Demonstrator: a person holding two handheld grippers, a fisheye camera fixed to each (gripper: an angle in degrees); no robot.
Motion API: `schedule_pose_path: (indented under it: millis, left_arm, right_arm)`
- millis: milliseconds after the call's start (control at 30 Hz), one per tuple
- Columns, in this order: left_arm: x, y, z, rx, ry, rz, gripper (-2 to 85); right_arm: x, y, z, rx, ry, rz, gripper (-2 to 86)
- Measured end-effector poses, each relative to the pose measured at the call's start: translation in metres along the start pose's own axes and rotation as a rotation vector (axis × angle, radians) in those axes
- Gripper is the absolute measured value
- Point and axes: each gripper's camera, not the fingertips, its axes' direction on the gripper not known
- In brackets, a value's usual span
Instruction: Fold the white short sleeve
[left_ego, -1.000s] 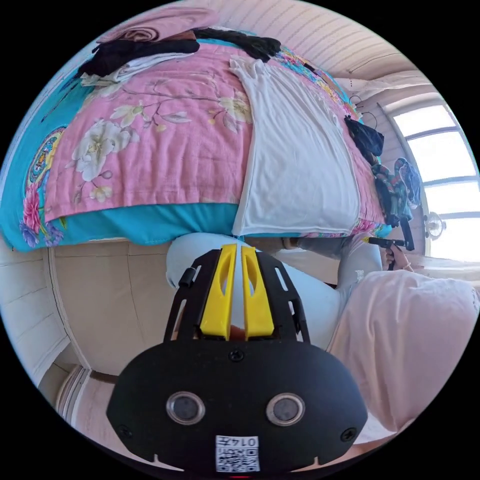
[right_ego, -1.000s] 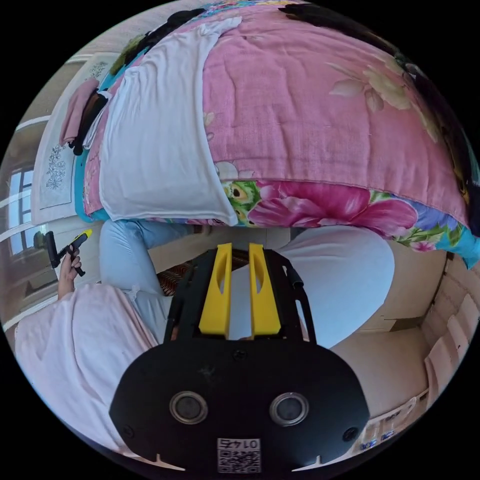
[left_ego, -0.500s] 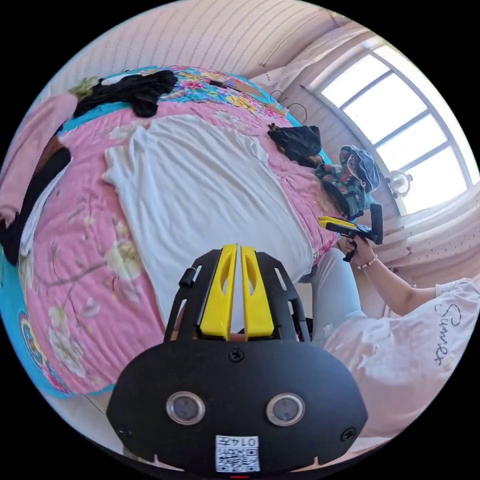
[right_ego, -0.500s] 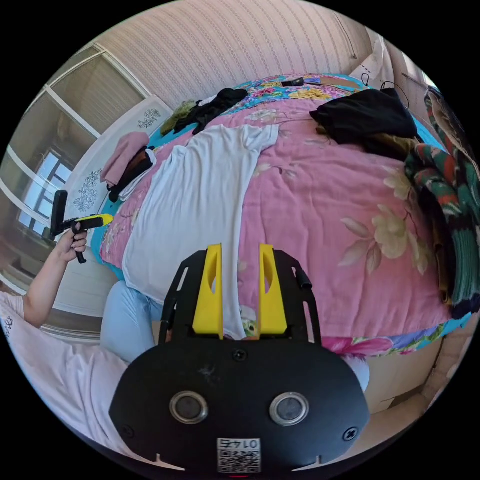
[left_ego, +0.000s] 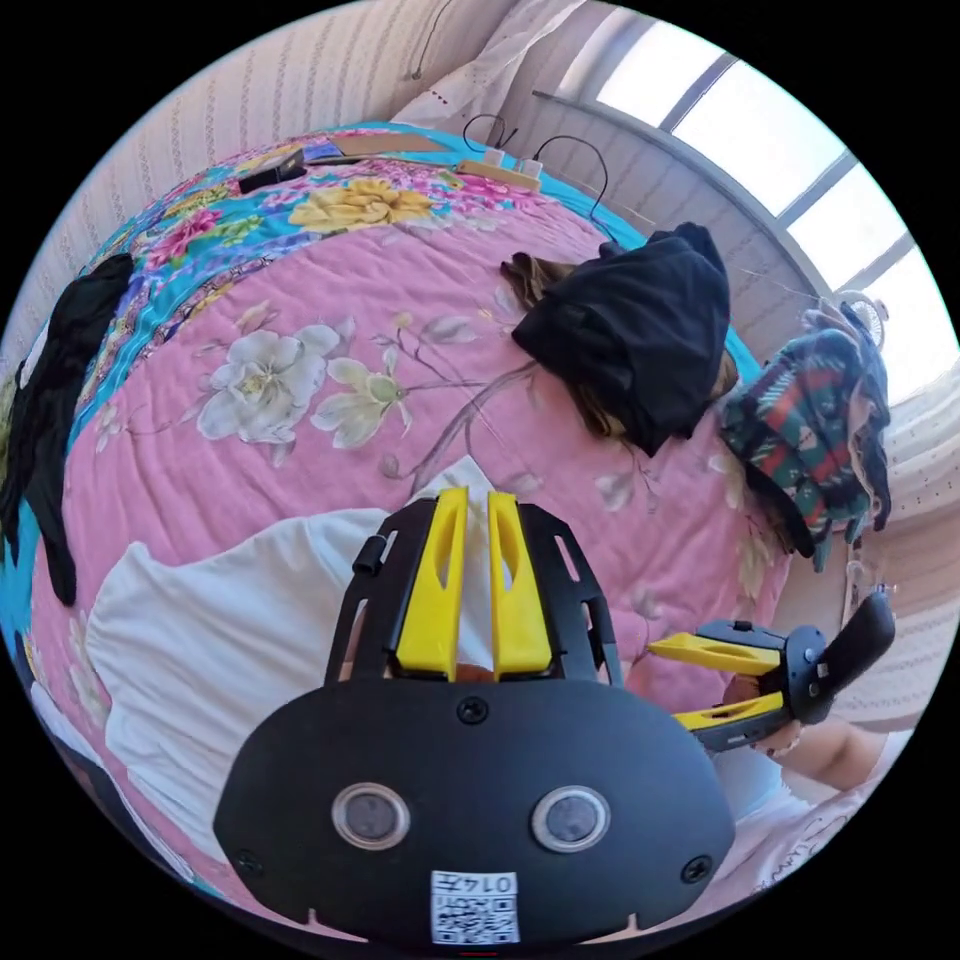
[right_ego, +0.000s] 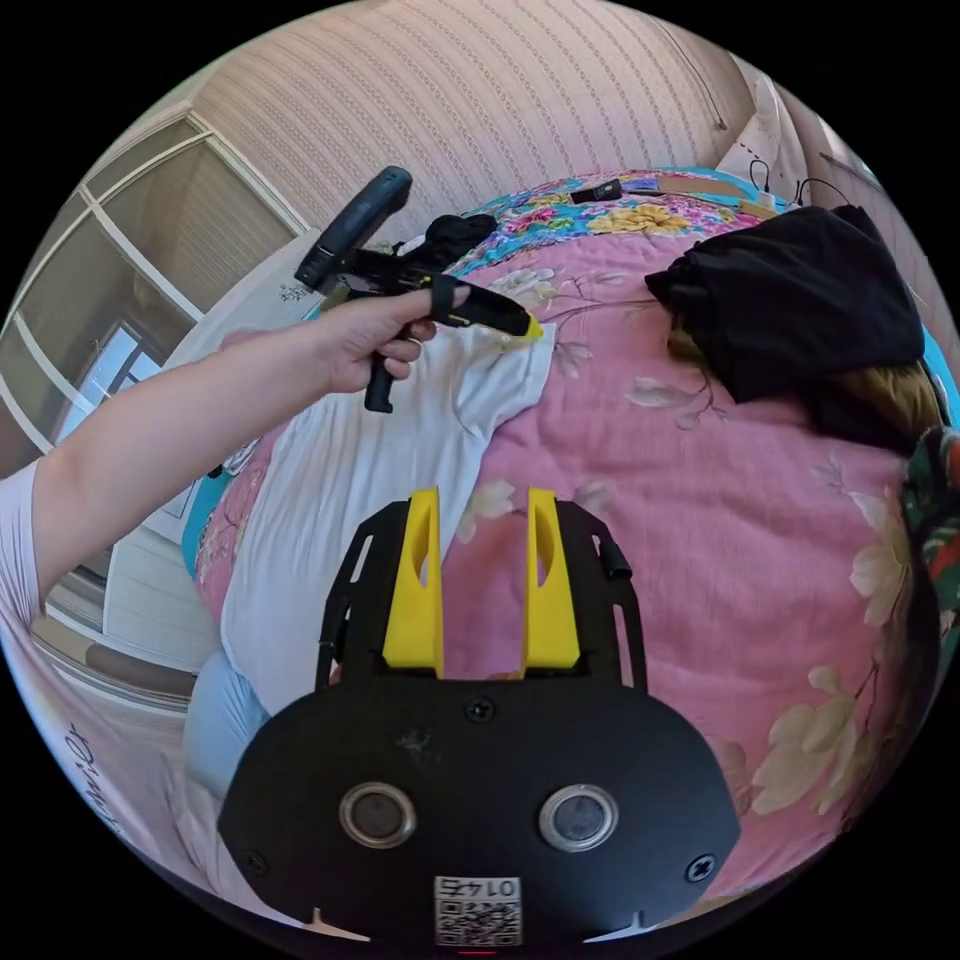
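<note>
On top of the pink floral quilt (right_ego: 700, 520) there's one white short sleeve shirt (right_ego: 370, 480) spread flat, running along the quilt's edge nearest the person, with one sleeve poking out toward the middle of the quilt. Two grippers are in play. From the right gripper view, the left gripper (right_ego: 525, 327) is held in the person's hand (right_ego: 365, 335) with its yellow tip right at the end of that sleeve; its jaws sit close together, but honestly I can't tell if they've actually pinched the cloth. From the left gripper view its two yellow jaws look nearly together (left_ego: 470, 590) over the sleeve's corner, white cloth showing in the thin slit between them. The right gripper (right_ego: 482, 580) has its jaws clearly apart, hovering over bare quilt just beside the shirt's side seam, gripping nothing; from the left gripper view it shows off the quilt's near edge (left_ego: 715, 680), jaws spread. Other stuff on the quilt: one black garment pile (right_ego: 800, 300) past the sleeve, one patterned green-red garment (left_ego: 810, 440) beside that, and one more dark garment (left_ego: 50, 420) at the quilt's far side from it.
</note>
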Motion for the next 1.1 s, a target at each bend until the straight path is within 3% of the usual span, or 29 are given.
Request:
schedule_pose_path:
  millis: [133, 333, 467, 667, 833, 1000, 1100]
  left_arm:
    - [-0.021, -0.005, -0.001, 0.067, 0.072, -0.048, -0.7]
    - [-0.062, 0.009, -0.012, 0.122, 0.027, -0.127, -1.0]
    - [-0.086, 0.008, 0.007, 0.147, 0.149, -0.232, -1.0]
    - [-0.079, -0.015, 0.016, 0.144, 0.085, -0.180, -1.0]
    - [-0.073, -0.030, 0.023, 0.137, 0.046, -0.146, -1.0]
    - [-0.084, -0.037, 0.022, 0.153, 0.144, -0.204, -1.0]
    - [-0.069, -0.049, 0.012, 0.177, 0.107, -0.106, -1.0]
  right_arm:
    - [0.011, -0.022, 0.001, -0.003, -0.059, 0.003, 11.8]
    - [0.013, -0.058, 0.000, 0.018, -0.077, -0.011, 11.5]
    - [0.014, -0.088, 0.006, 0.006, -0.109, 0.024, 11.3]
    - [0.017, -0.119, 0.008, 0.005, -0.148, 0.066, 5.7]
    - [0.046, -0.128, 0.018, -0.056, -0.349, 0.211, 6.0]
    - [0.057, -0.135, 0.001, 0.071, -0.397, 0.243, 1.5]
    - [0.061, -0.136, -0.016, 0.135, -0.395, 0.241, 0.5]
